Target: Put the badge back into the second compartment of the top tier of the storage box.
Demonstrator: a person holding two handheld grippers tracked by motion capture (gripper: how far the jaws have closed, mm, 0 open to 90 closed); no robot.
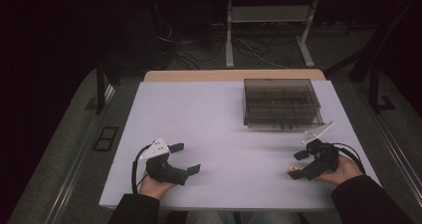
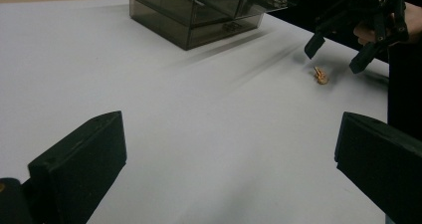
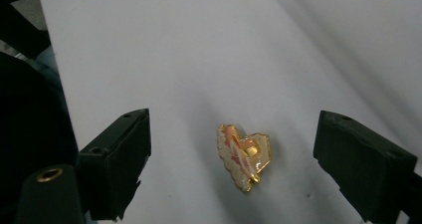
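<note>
I had the white bench ahead of me, with the smoked plastic drawer box standing at its far right, drawers shut as far as I could tell. My left gripper rested near the front left edge, jaws spread wide and holding nothing, well apart from the work. My right gripper sat at the front right, jaws also apart and empty, tilted down toward the bench. The small gold hair clip lay flat on the bench directly between those open jaws, touching neither. In the right gripper view its long axis ran roughly along the gripper's line of sight, so the jaws stood either side of its narrow width. I judged the right hand far nearer: lowering and closing there should catch the clip across its short side.
</note>
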